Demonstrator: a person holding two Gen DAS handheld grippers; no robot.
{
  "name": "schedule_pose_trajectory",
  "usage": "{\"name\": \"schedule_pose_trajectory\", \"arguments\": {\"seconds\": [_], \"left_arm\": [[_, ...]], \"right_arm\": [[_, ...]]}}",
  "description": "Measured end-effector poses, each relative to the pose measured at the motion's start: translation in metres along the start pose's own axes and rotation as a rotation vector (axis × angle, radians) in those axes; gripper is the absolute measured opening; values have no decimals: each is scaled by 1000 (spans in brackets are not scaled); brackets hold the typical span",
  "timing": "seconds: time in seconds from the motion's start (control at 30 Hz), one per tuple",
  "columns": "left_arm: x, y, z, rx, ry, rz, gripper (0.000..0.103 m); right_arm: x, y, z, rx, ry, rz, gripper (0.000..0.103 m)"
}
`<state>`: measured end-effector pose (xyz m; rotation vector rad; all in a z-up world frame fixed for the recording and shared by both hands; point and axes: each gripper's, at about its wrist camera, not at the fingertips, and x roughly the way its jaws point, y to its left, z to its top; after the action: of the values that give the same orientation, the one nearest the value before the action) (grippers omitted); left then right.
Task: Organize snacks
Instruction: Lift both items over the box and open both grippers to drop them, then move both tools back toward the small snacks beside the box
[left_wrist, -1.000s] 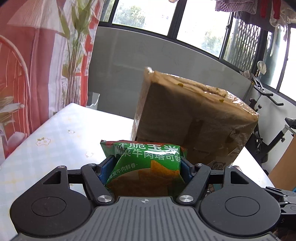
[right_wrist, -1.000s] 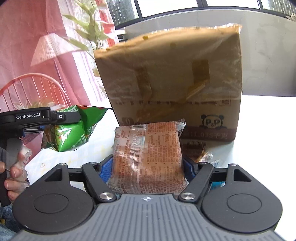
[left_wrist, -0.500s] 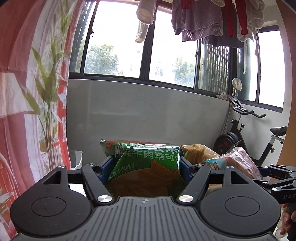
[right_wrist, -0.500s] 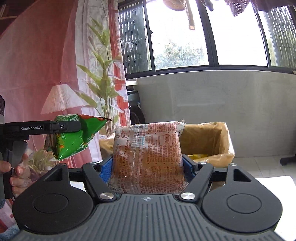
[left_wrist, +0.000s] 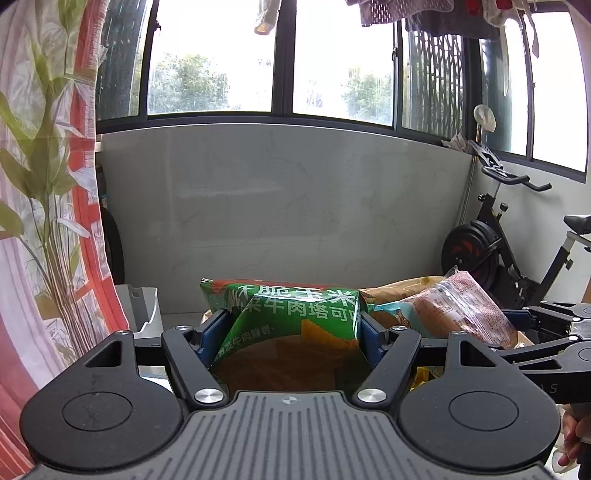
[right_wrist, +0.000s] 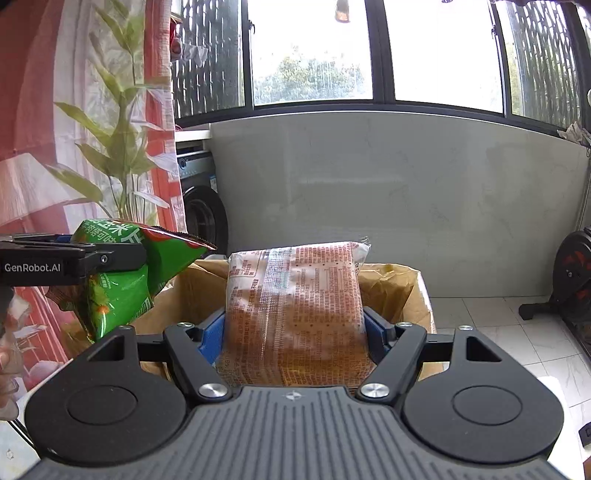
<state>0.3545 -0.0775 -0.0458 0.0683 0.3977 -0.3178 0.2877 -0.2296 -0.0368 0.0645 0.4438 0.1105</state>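
The left claw (left_wrist: 290, 332) is clamped across the width of a green snack bag (left_wrist: 295, 321), and the right claw (right_wrist: 295, 332) is clamped the same way on an orange snack packet (right_wrist: 295, 310), each with its blue pads pressed on the pack's sides. Both packs hang in the air side by side, above the open top of a brown cardboard box (right_wrist: 391, 288). A second ago the box stood tall in front of both claws on the tabletop; both claws have since risen with their packs, so its open top and paper lining now lie below them.
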Motion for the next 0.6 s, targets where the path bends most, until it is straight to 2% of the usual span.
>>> {"name": "schedule_pose_trajectory", "arguments": {"seconds": [0.2,0.3,0.47,0.6], "left_arm": [[31,6,-3,12,71,-21,80],[34,15,-6,16,71,-19,85],[18,26,-6,-29,44,-36,86],[-10,27,-10,-33,16,-43,85]], "right_arm": [[26,0,-2,-8,50,15,77],[29,2,-5,-23,57,27,77],[12,-1,-3,8,5,64,78],[-15,-1,-5,11,-54,74,78]]}}
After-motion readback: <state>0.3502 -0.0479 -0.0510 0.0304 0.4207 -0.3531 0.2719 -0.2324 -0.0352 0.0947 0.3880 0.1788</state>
